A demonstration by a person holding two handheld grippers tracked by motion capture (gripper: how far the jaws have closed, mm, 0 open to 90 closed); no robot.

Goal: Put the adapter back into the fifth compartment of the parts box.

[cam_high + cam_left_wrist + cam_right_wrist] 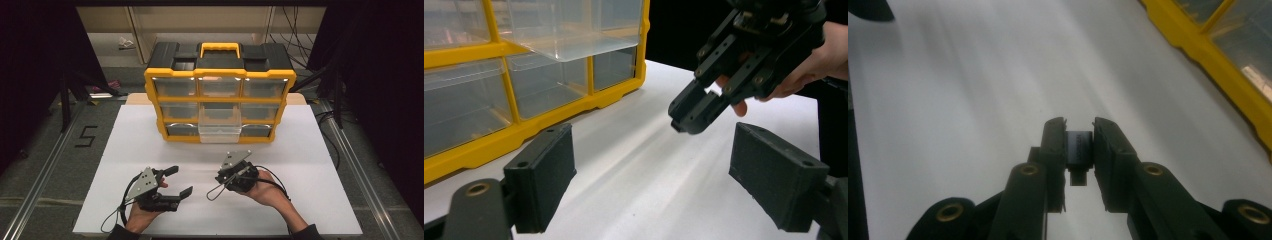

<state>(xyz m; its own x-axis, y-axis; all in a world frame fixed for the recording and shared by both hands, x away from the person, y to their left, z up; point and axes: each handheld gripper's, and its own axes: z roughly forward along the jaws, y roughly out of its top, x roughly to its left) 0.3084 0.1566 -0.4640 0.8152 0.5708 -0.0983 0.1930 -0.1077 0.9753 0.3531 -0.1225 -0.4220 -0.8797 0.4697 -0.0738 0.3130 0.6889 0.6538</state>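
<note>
My left claw [179,181] sits nearest me, jaws spread wide apart with nothing between them. The hand [142,212] under it comes in from the bottom edge, forearm angled slightly inward, and the claw points forward and to the right over the white desk [125,150]. In the left gripper view its two black pads [544,180] stand well apart above bare desk surface.

To the right of it and a little farther out is my right claw [221,177]. The right hand [267,190] cups its body from the side, wrist turned so that the claw points left, toward the left claw, and tips down at the desk. In the right gripper view I see its jaws drawn close and clamped on a small dark block [1079,150], which sits squarely between the pads [1055,150] near their tips. I cannot make out what the block is beyond a small black piece. The claw hangs above the desk, not touching it.

Beyond both claws, at the far side of the desk, stands the yellow and black drawer organizer [220,75], upright with its carry handle on top. Its lower middle clear drawer [219,131] is pulled out toward the claws; the other drawers sit flush.
</note>
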